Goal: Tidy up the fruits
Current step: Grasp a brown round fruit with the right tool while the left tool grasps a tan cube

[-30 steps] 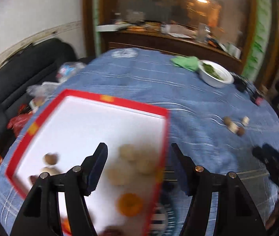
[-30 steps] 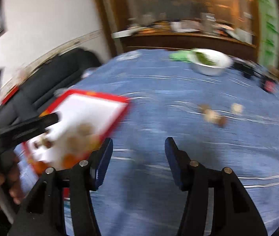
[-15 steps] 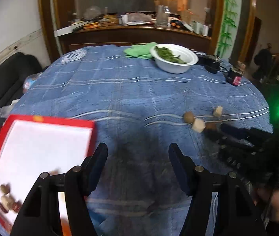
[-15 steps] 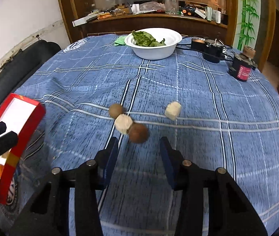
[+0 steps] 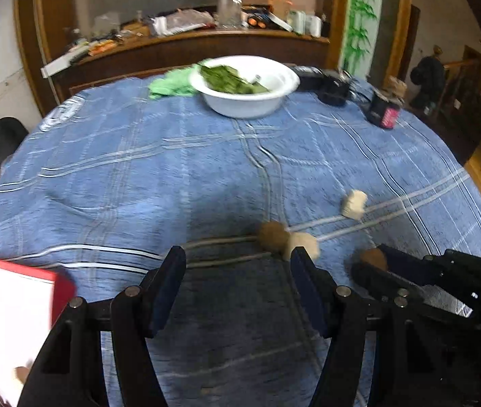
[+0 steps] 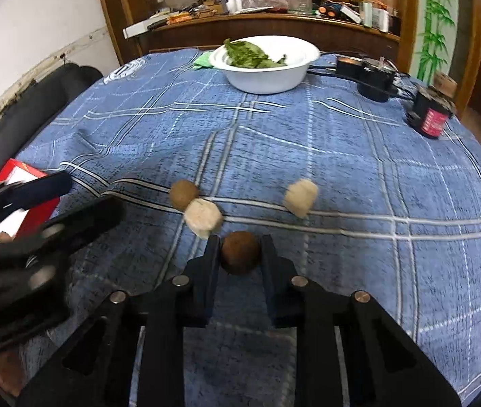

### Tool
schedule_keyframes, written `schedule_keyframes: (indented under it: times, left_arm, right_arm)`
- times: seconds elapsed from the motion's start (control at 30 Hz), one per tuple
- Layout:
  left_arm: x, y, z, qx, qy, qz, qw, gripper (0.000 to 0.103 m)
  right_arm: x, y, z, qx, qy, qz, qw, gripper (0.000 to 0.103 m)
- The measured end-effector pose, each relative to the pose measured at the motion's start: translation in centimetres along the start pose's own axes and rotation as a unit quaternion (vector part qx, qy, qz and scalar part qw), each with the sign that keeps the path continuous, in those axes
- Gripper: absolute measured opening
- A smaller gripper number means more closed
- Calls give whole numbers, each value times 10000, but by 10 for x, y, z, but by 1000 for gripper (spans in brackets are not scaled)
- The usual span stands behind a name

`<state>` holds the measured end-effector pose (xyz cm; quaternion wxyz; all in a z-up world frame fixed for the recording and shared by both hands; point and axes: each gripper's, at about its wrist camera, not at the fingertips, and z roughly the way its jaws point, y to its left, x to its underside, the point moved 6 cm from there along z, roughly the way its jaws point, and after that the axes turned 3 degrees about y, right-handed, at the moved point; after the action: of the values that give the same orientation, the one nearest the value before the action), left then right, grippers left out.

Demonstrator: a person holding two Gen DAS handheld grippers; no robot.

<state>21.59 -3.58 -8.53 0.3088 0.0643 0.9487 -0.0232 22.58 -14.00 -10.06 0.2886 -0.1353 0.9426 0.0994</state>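
- The brown round fruit (image 6: 240,252) sat low in the middle of the right wrist view, directly between the two fingers of the right gripper (image 6: 239,250), on the blue checked tablecloth (image 6: 359,176).
- Both fingers looked pressed against its sides, one on each flank, so I judged the right gripper closed on the fruit; whether it was lifted off the cloth I could not tell.
- Being round, the fruit had no long axis to line up with; the grip ran left to right across it.
- Just above and left of it in that view lay a pale peeled piece (image 6: 203,217) touching a second brown fruit (image 6: 183,194); another pale piece (image 6: 301,196) lay apart to the right.
- The left gripper (image 5: 237,273) stood wide open and held nothing, low in the centre of its own view, with the touching pair of fruits just beyond its right finger.
- The red-rimmed tray (image 5: 65,288) lay at the lower left edge of the left wrist view, and at the left edge (image 6: 16,174) of the right wrist view, beyond the left gripper.
- So the carry, in my judgement, would go leftward across the frame, past the left gripper; that one was the nearer to the tray, while the right one had the fruit.
- A white bowl of greens (image 6: 267,74) stood at upper centre, well apart from all this.
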Motion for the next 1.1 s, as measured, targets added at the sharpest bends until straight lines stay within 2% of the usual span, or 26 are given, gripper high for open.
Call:
schedule_keyframes:
  times: [0.1, 0.27, 0.4, 0.43, 0.53, 0.8, 1.1]
  left_arm:
    - [4, -17, 2, 34, -13, 163, 9999, 61]
    - [3, -33, 15, 90, 170, 257, 9995, 60]
    - [-2, -37, 26, -116, 122, 161, 9997, 53]
    - [-3, -37, 26, -141, 108, 157, 9997, 50]
    - [-7, -40, 27, -157, 83, 150, 9997, 22]
    - [9, -35, 2, 110, 94, -30, 9999, 22]
    - [53, -24, -53, 607, -47, -288, 9977, 22]
  right_arm:
    - [8, -14, -9, -84, -62, 180, 9998, 25]
    - [11, -32, -27, -175, -266, 409, 9987, 25]
    - [7, -52, -46, -214, -544, 706, 9958, 25]
    - [5, -56, -49, -242, -609, 783, 9948, 25]
    - [2, -62, -54, -325, -714, 884, 9930, 25]
    - [4, -59, -50, -412, -660, 832, 9935, 25]
    - [18, -41, -53, -206, -457, 603, 9969, 25]
